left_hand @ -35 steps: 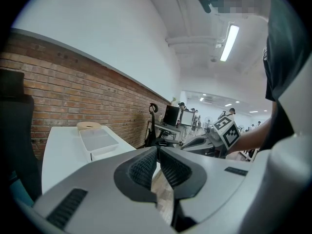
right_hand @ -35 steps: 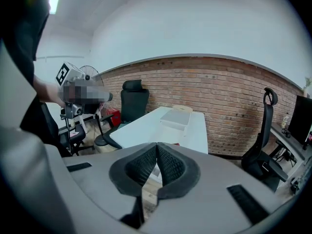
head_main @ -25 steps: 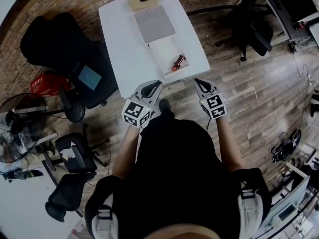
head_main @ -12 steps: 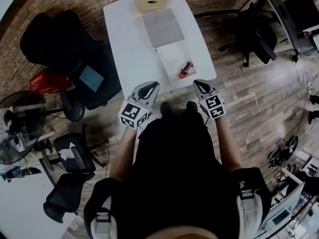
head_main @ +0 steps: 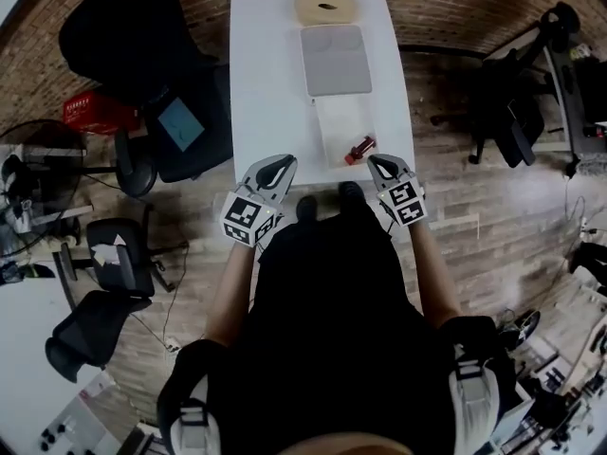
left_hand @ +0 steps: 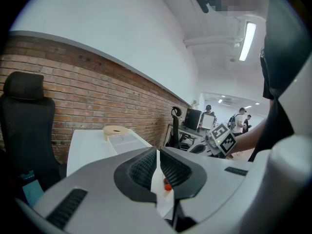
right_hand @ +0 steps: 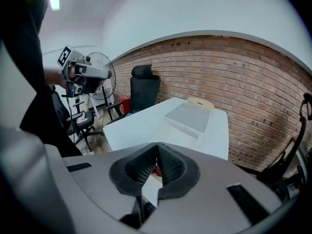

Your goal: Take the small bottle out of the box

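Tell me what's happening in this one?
A person stands at the near end of a white table, a gripper in each hand. The left gripper and right gripper are both shut and empty, held at the table's edge. The small red bottle lies in the open box, untouched.

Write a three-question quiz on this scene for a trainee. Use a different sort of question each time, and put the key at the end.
1. Where does the small bottle lie?
A: in the open box on the table
B: on the floor
C: between a gripper's jaws
2. True or false: the right gripper is shut on the bottle.
3. Fill in: the jaws of the left gripper are ____, with nothing between them.

Key: 1 A. 2 false; it is shut, but empty, short of the box. 3 shut.
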A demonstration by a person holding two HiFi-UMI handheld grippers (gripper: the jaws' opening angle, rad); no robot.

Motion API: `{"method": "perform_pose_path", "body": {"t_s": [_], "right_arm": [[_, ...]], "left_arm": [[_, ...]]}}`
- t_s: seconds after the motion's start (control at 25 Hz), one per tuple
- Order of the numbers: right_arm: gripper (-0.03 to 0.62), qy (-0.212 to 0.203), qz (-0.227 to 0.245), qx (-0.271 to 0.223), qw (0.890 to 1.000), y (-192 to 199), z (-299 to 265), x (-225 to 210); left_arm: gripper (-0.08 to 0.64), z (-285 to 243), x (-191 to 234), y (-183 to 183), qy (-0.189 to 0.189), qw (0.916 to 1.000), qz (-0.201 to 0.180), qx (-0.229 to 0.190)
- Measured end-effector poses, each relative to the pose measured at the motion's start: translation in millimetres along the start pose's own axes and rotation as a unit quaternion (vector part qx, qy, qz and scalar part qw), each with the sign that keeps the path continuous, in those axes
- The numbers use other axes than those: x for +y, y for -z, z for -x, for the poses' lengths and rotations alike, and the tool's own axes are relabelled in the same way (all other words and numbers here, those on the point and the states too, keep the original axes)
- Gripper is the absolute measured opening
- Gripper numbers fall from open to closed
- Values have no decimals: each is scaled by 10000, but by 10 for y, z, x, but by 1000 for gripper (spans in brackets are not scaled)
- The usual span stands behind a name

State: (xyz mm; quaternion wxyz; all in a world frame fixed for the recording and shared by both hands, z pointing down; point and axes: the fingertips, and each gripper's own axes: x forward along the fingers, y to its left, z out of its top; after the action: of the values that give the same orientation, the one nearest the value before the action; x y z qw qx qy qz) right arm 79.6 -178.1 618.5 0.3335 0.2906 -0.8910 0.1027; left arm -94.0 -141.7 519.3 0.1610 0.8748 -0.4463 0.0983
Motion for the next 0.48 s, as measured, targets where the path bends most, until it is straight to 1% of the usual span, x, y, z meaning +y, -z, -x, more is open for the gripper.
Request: {"method": "perform_pose_path", "body": {"t_s": [0.24,0.48], "right_arm": [[-3,-579,621,242,9961,12,-218,-198],[-3,-1229,1140,484,9847,137,-364,-341]], "left_arm": [[35,-155,35,-83,-574,9980,255,-96],[35,-243,-31,-155,-1173,9919,436,-212]]}}
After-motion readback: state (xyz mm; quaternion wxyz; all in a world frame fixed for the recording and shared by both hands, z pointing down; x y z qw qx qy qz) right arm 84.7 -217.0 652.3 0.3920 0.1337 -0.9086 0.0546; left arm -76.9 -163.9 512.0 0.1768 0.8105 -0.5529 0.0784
